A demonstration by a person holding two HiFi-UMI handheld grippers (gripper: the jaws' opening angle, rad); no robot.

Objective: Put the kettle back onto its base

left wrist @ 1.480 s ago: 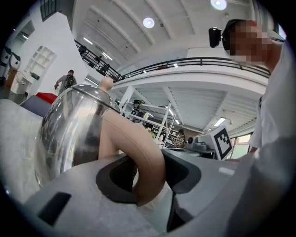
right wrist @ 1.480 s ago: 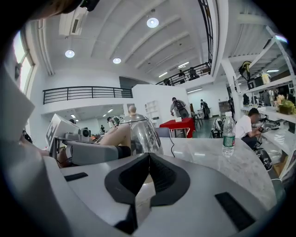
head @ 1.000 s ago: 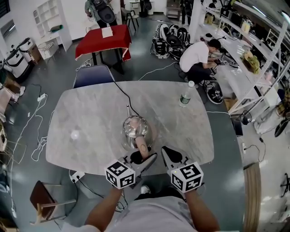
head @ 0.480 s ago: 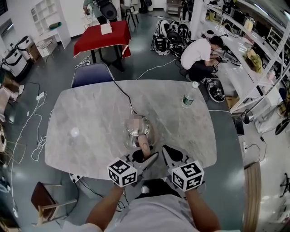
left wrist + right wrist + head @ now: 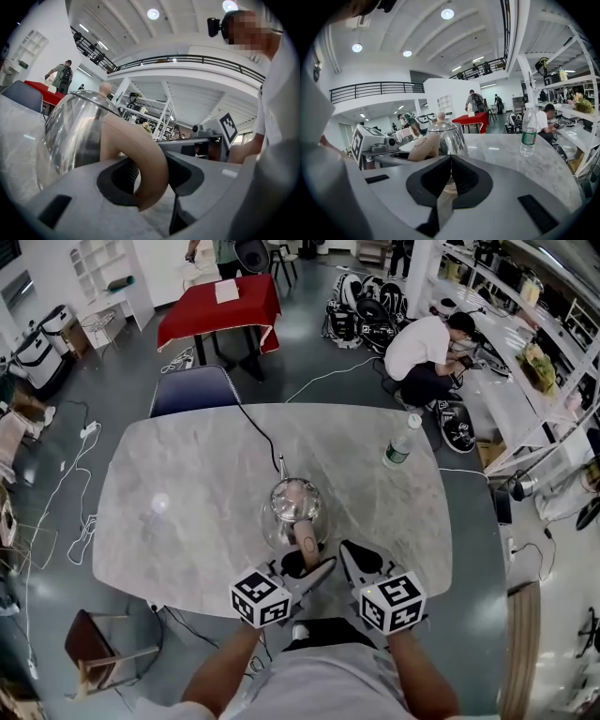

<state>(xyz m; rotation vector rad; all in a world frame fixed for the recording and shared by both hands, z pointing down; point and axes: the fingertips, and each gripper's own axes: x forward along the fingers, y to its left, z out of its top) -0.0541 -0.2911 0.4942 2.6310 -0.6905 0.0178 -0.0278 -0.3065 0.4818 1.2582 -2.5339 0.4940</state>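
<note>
A shiny steel kettle (image 5: pixel 292 504) with a beige handle (image 5: pixel 306 538) stands upright on the grey marble table (image 5: pixel 187 484), near its front edge. A black cord (image 5: pixel 255 432) runs from under the kettle to the far edge; the base itself is hidden beneath the kettle. My left gripper (image 5: pixel 306 568) is shut on the handle: in the left gripper view the beige handle (image 5: pixel 140 159) fills the gap between the jaws, with the kettle (image 5: pixel 75 131) body just beyond. My right gripper (image 5: pixel 349 551) hangs just right of the handle, shut and empty, looking at the kettle (image 5: pixel 443 136).
A water bottle (image 5: pixel 400 442) stands at the table's far right, also seen from the right gripper (image 5: pixel 528 129). Beyond the table are a blue chair (image 5: pixel 194 390), a red-covered table (image 5: pixel 220 310) and a crouching person (image 5: pixel 427 348). A wooden chair (image 5: pixel 103 643) stands at lower left.
The head camera has drifted, so the whole scene sits slightly further right. The kettle and both grippers keep the same places relative to each other.
</note>
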